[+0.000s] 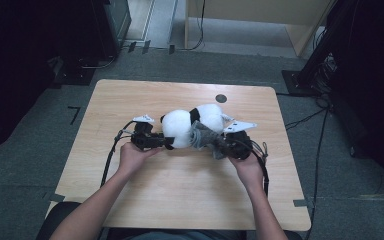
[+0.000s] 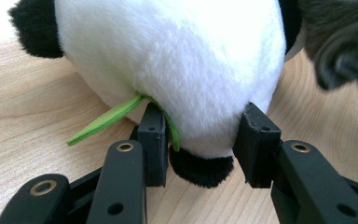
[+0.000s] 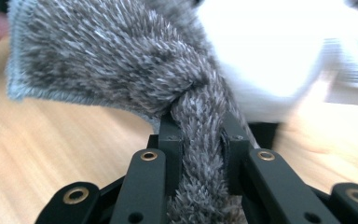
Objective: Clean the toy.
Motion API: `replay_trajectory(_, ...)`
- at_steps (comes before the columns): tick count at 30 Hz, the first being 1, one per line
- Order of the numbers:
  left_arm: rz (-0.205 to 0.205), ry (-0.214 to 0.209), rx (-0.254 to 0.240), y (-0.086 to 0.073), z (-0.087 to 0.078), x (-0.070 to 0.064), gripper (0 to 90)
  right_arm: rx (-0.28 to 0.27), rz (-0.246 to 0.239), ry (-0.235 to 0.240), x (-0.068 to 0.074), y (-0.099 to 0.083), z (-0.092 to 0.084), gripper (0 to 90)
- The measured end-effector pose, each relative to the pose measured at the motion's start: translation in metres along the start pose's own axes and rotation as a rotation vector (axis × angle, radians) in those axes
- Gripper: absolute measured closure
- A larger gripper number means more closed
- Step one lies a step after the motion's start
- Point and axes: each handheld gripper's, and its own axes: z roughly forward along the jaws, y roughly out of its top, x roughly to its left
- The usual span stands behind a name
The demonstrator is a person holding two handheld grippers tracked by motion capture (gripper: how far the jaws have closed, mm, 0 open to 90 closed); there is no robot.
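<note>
Grey carpet surrounds a pale wooden desk [image 1: 130, 200] with rounded corners, and dark equipment and loose cables stand off its far left and far right corners. Near the desk's middle lies a black-and-white plush panda toy [image 1: 187, 125], with a grey fuzzy cloth scarf [image 1: 205, 137] draped against its near right side.

The left hand-held gripper [image 1: 166, 143] is clenched on the panda's white lower body, one pad on each side, with a black plush foot [image 2: 200, 168] bulging between the jaws and a green felt leaf [image 2: 103, 121] sticking out beside the left pad. The panda's top and far side are cut off in that gripper's view, and its face cannot be made out from above.

The right hand-held gripper [image 1: 219, 142] is clamped on a twisted strand of the scarf, which runs down between its pads [image 3: 170, 140] and out of the bottom edge. Behind the scarf, the white plush is overexposed and blurred, so its details are lost. From above, the scarf covers this gripper's tips.

Bare desk lies open toward the near edge, the far edge and both sides; a small dark round mark [image 1: 221, 98] sits near the far edge.
</note>
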Motion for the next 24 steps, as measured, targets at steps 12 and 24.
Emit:
replay_trajectory(12,0.002,0.001,0.000,0.000,0.000,0.000,59.5,-0.091,0.166,-0.130,-0.041,-0.016,-0.020,76.2)
replay_trajectory(24,0.000,0.003,0.000,-0.001,0.001,0.001,59.6,0.053,0.136,-0.050,-0.034,-0.024,0.024,76.3)
